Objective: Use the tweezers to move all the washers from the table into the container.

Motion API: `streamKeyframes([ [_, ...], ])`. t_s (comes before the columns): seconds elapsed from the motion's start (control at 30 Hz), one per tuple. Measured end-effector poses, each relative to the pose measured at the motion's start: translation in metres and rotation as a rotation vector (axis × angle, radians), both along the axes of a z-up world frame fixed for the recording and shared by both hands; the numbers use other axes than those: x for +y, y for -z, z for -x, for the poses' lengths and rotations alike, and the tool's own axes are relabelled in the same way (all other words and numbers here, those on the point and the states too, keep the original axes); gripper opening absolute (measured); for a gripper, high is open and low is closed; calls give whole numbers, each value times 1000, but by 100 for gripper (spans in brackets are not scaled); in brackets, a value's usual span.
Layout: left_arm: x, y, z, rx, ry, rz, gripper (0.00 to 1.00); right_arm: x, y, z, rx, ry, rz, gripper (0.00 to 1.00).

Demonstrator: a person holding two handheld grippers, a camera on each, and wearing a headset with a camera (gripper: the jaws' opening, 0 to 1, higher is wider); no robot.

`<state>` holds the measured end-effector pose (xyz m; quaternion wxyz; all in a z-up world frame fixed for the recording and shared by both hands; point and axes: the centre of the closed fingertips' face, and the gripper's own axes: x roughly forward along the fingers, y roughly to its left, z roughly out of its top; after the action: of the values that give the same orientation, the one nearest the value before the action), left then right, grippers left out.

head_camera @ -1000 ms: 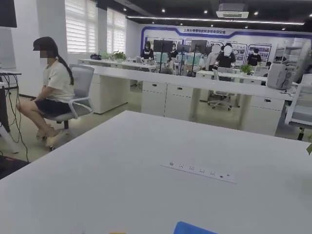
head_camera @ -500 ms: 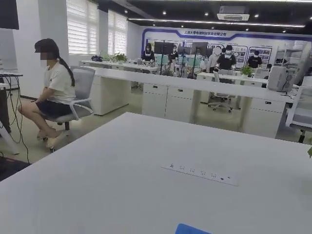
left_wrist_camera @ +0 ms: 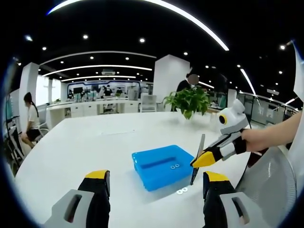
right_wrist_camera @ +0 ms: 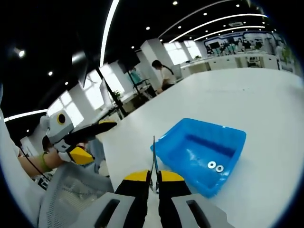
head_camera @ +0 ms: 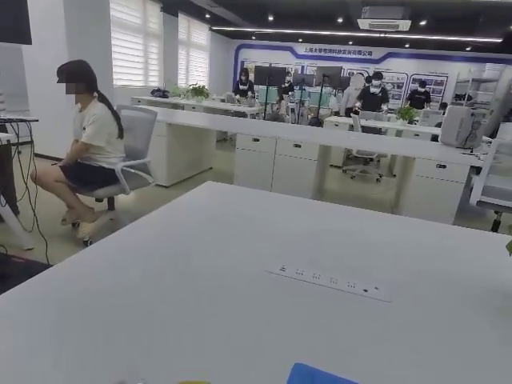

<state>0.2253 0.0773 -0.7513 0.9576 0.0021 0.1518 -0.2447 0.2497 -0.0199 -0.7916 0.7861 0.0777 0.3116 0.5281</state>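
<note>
A blue container (left_wrist_camera: 156, 166) lies on the white table (left_wrist_camera: 85, 142) with two washers (left_wrist_camera: 173, 166) inside it. Two more washers (left_wrist_camera: 181, 191) rest on the table just in front of it. My left gripper (left_wrist_camera: 156, 176) is open, its jaws wide apart on the near side of the container. My right gripper (right_wrist_camera: 155, 176) is shut on the thin metal tweezers (right_wrist_camera: 154, 159), whose tips point at the container (right_wrist_camera: 202, 149) and its two washers (right_wrist_camera: 214, 166). In the left gripper view the tweezers (left_wrist_camera: 197, 159) hang tip-down over the table washers. A corner of the container (head_camera: 316, 374) shows in the head view.
A recessed socket strip (head_camera: 330, 282) runs across the table (head_camera: 200, 304). A potted plant (left_wrist_camera: 189, 100) stands at the table's far side. A person (head_camera: 86, 144) sits on a chair to the left, with rows of desks and other people behind.
</note>
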Motion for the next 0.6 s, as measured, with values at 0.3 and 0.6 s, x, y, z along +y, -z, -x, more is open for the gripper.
streamKeyframes([
  [0.3,1,0,0,-2,-3,3,81,1,-24,-14,-37,-1,-27,3],
  [0.6,1,-1,0,-2,-4,2,81,1,-39,-37,-54,14,-47,3],
])
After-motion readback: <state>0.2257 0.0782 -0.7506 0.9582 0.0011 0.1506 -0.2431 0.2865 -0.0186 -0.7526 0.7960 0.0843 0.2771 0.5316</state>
